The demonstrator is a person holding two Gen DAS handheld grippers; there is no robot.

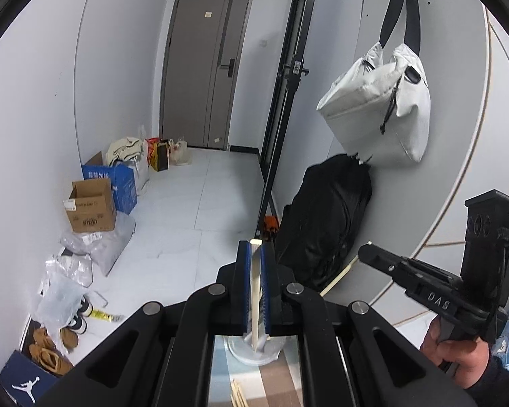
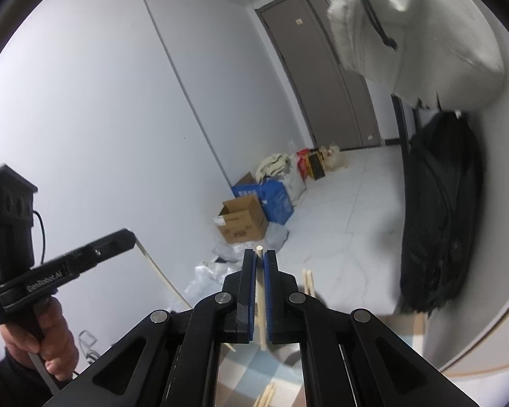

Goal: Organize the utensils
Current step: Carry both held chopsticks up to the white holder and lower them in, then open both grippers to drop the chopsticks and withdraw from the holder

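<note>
My left gripper [image 1: 254,249] is shut on a pale wooden chopstick [image 1: 254,291] that stands upright between its blue pads, its lower end over a white round holder [image 1: 258,351]. My right gripper [image 2: 259,254] is shut on another wooden chopstick [image 2: 261,302], also upright. Each gripper shows in the other's view, the right one [image 1: 364,251] with its chopstick [image 1: 339,276] slanting down, the left one [image 2: 129,235] with its chopstick [image 2: 159,271]. Loose chopsticks lie on the striped cloth below in the left wrist view [image 1: 237,393] and in the right wrist view [image 2: 268,395]. Two more chopsticks [image 2: 308,283] stick up beside the right fingers.
A white bag [image 1: 380,108] hangs on the wall above a black bag [image 1: 325,224]. Cardboard boxes [image 1: 91,210], plastic bags [image 1: 74,271] and shoes [image 1: 51,346] line the left wall. A grey door [image 1: 203,68] closes the hallway's far end.
</note>
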